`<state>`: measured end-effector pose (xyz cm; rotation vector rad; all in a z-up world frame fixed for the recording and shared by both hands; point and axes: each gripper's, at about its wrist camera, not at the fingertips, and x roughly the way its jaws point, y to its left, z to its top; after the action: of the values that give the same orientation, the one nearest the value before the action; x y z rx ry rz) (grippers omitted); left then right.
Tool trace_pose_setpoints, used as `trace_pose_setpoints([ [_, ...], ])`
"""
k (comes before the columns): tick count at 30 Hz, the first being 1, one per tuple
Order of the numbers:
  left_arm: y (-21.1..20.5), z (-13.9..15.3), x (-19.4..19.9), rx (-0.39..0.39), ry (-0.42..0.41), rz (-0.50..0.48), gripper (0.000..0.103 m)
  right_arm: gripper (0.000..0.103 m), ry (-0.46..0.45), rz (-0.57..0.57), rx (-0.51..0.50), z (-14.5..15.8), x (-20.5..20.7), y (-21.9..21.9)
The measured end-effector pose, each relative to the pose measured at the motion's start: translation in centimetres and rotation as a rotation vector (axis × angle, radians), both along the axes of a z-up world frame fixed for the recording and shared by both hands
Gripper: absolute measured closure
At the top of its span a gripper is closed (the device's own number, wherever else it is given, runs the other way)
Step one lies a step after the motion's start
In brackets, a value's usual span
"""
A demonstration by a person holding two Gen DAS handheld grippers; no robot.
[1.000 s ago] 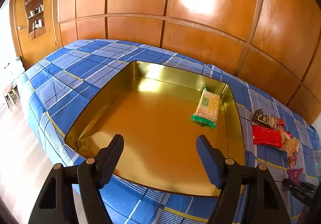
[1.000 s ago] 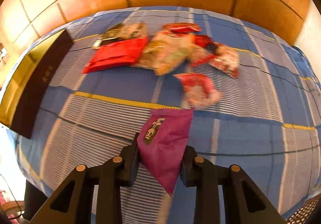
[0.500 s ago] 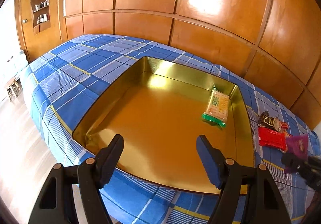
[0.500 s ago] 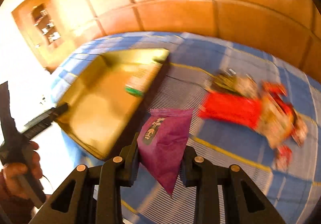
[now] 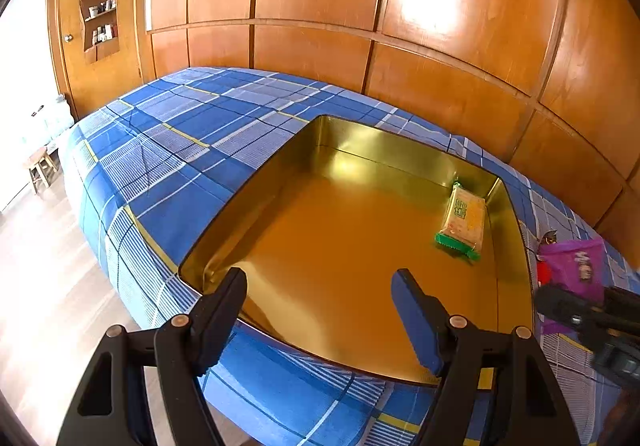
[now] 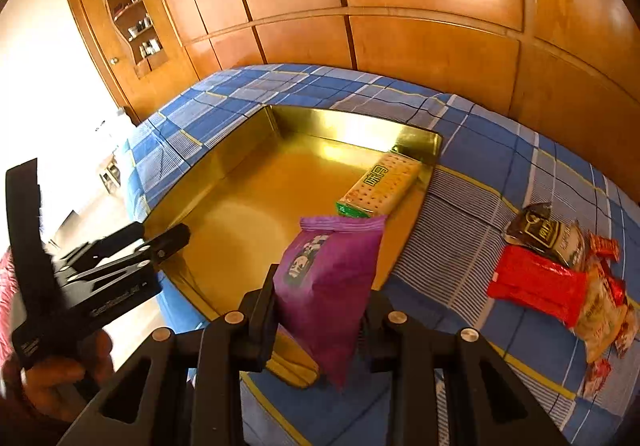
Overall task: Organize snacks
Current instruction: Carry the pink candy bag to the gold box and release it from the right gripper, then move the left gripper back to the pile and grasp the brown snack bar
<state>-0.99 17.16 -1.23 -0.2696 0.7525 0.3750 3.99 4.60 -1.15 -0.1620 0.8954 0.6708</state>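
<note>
A gold tin tray [image 5: 400,144] [image 6: 224,166] lies on the blue checked cloth. One cracker packet [image 5: 462,220] [image 6: 380,186] rests inside it near the far right corner. My right gripper [image 6: 322,304] is shut on a purple snack bag [image 6: 330,278] [image 5: 576,266], holding it above the tray's near right corner. My left gripper [image 5: 320,306] hovers open and empty over the tray's near edge; it also shows in the right wrist view [image 6: 160,242], held by a hand.
A pile of snacks lies on the cloth right of the tray: a red packet [image 6: 536,286], a dark packet [image 6: 540,232] and several small wrappers. Wooden wall panels [image 5: 440,66] stand behind. The cloth-covered surface drops off to the floor [image 5: 40,266] at the left.
My right gripper carried the purple bag from over the snack pile leftward and upward to the tray's corner. The left gripper drifted slightly; its jaws stayed open.
</note>
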Motion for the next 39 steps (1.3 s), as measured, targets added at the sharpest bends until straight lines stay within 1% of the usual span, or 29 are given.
trace_pose_setpoints([
  [2, -0.1, 0.1, 0.0, 0.005, 0.000, -0.005, 0.028, 0.071, 0.000, 0.018, -0.012, -0.5, 0.4, 0.9],
  [5, -0.4, 0.5, -0.2, 0.025, -0.007, -0.011, 0.028, 0.070, 0.000, 0.015, -0.049, -1.6, 1.2, 2.1],
  [10, -1.0, 1.2, -0.7, 0.066, -0.025, -0.023, 0.028, 0.066, -0.004, 0.007, -0.083, -3.4, 2.4, 3.3],
  [13, -1.3, 1.6, -1.0, 0.087, -0.036, -0.028, 0.028, 0.065, -0.002, -0.020, -0.069, -3.8, 2.6, 2.9],
  [15, -1.5, 1.8, -1.1, 0.096, -0.040, -0.032, 0.028, 0.060, 0.006, -0.032, -0.050, -3.8, 2.7, 2.6],
  [20, -1.8, 2.5, -1.6, 0.121, -0.056, -0.032, 0.028, 0.060, -0.014, -0.057, -0.007, -2.8, 2.1, 1.5],
  [26, -2.3, 3.0, -1.8, 0.139, -0.067, -0.042, 0.028, 0.060, -0.080, -0.114, 0.012, -0.8, 1.1, -1.1],
  [32, -3.5, 3.3, -1.8, 0.159, -0.070, -0.077, 0.028, 0.060, -0.129, -0.189, 0.000, 0.6, 0.8, -5.0],
  [39, -6.6, 3.2, -1.0, 0.194, -0.055, -0.174, 0.028, 0.060, -0.138, -0.295, -0.015, 1.1, 0.9, -10.7],
])
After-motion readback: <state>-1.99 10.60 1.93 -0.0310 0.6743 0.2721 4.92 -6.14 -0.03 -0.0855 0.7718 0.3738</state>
